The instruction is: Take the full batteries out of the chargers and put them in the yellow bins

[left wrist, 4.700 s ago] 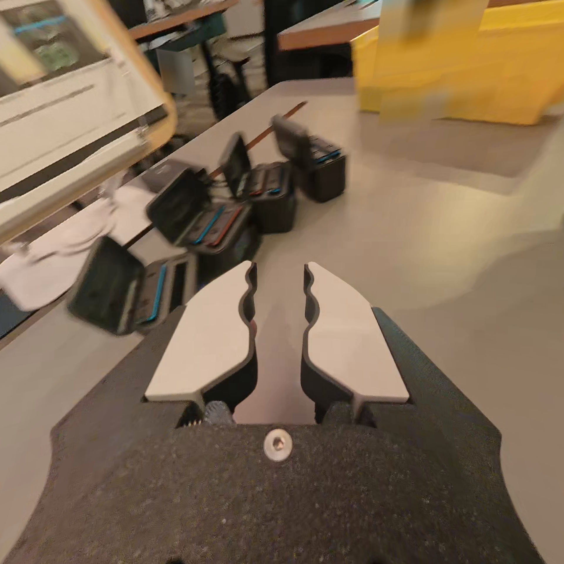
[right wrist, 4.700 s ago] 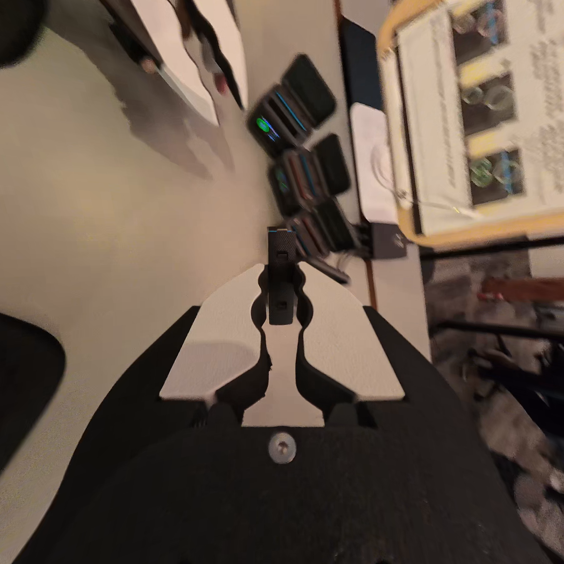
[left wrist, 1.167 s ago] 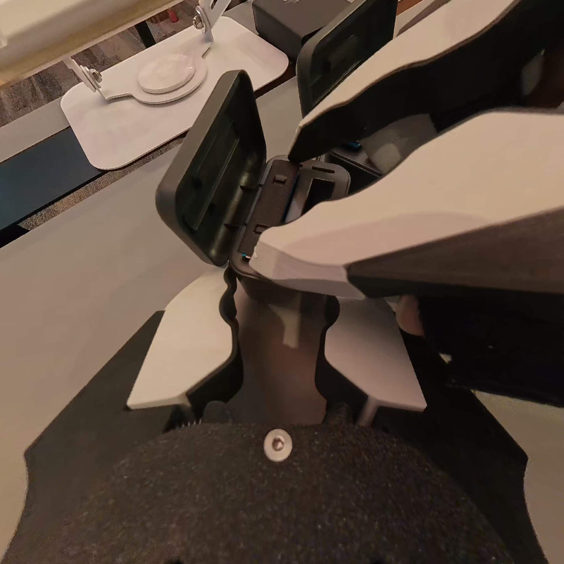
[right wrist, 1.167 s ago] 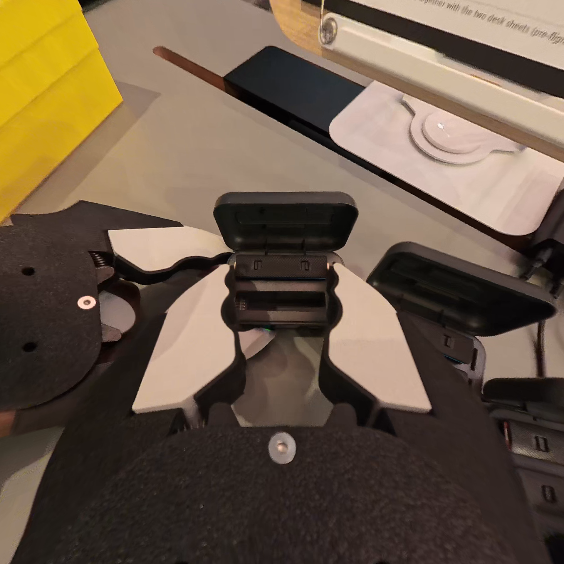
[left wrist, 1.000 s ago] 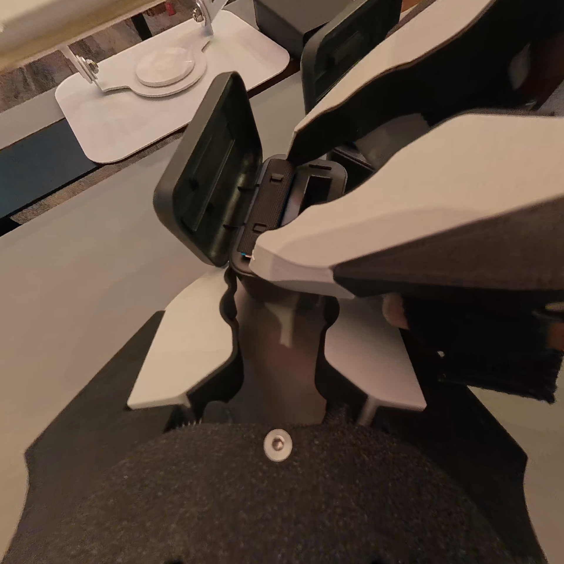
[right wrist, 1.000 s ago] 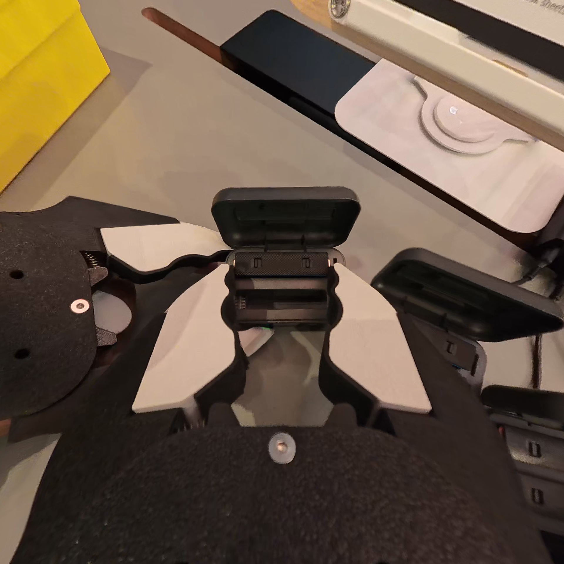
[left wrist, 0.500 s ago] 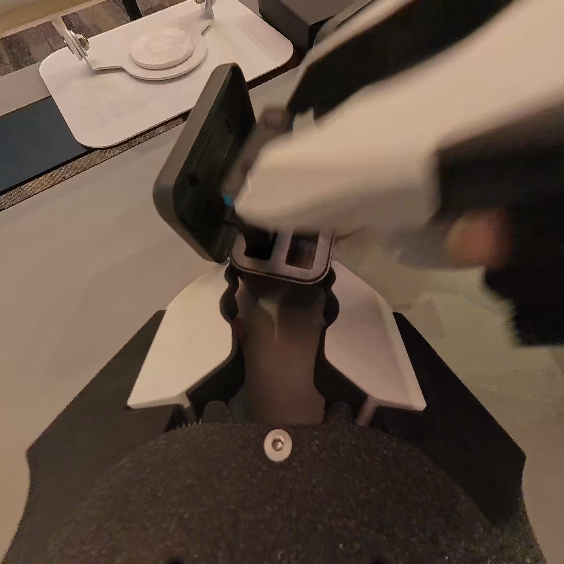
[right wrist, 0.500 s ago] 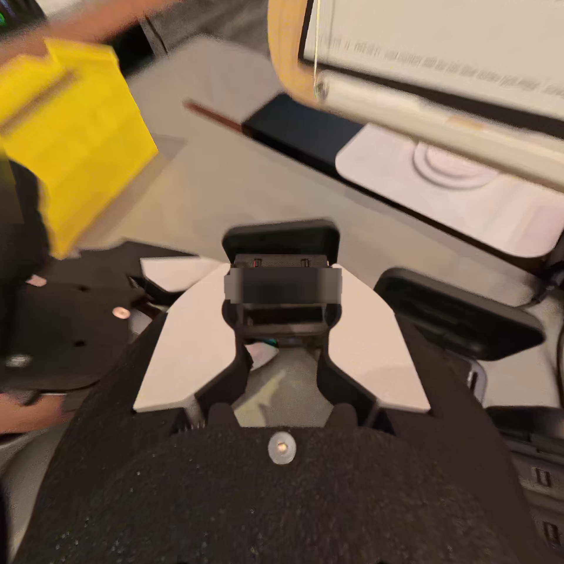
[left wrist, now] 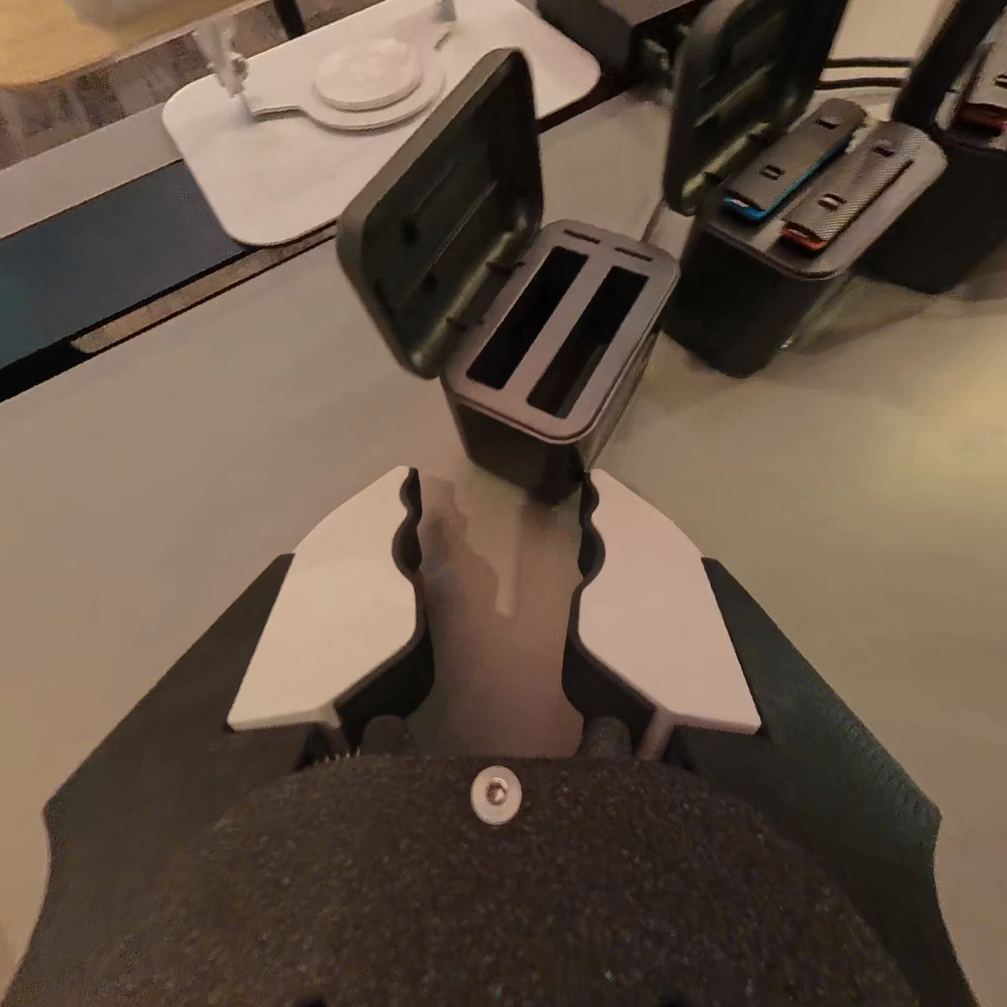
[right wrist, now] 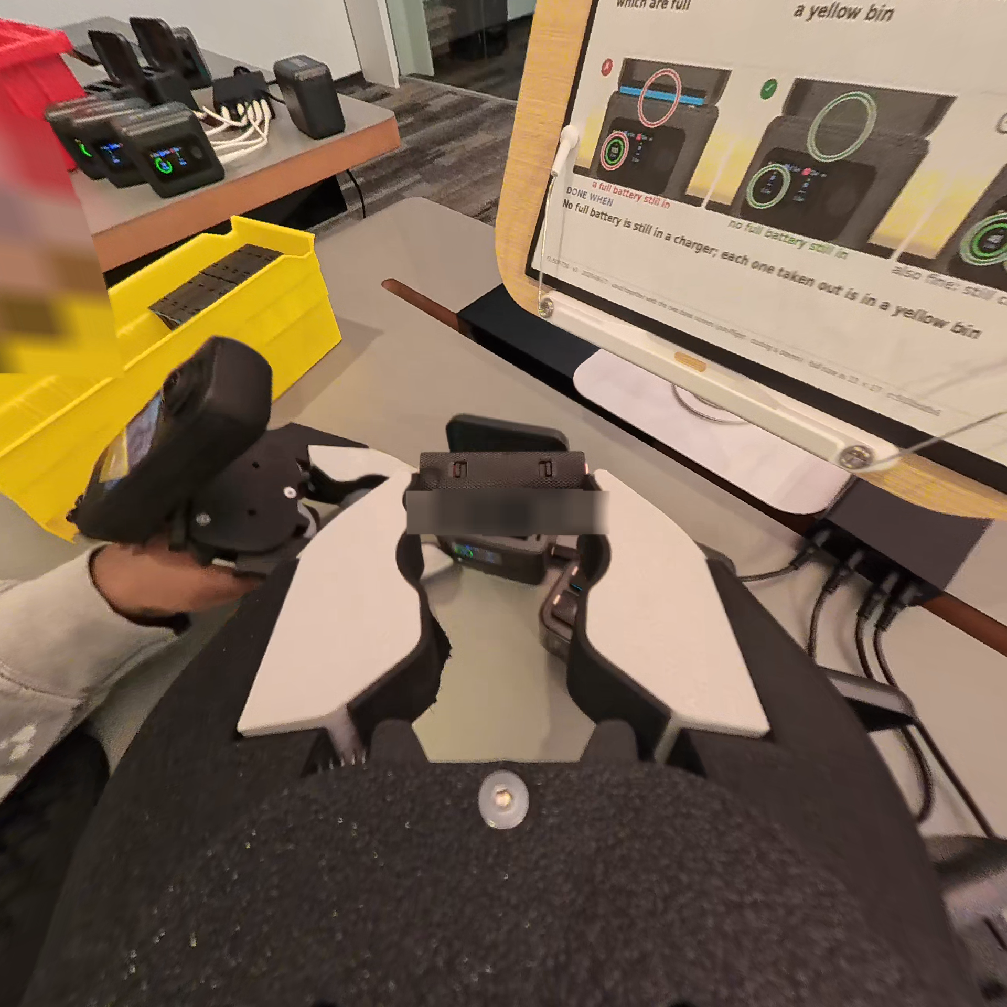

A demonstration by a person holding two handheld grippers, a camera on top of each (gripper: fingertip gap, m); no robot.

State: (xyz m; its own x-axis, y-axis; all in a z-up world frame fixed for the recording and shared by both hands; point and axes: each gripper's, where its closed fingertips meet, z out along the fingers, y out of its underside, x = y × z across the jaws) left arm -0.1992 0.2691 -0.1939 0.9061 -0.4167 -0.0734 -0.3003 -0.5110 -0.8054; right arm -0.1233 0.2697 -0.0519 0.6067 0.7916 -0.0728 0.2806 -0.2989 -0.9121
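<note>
Right wrist view: right tongs [right wrist: 504, 504] grip battery [right wrist: 501, 475]; printed instruction board [right wrist: 774, 163] behind.

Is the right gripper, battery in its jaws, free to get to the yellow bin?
Probably yes. The right gripper holds the battery up off the charger, and the yellow bin is open-topped; the left gripper sits partly between.

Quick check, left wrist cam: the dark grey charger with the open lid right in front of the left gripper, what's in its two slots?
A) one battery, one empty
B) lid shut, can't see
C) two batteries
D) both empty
D: the dark grey charger with the open lid shows two black, empty slots, while the neighbouring dark charger holds batteries with blue and red ends.
</note>
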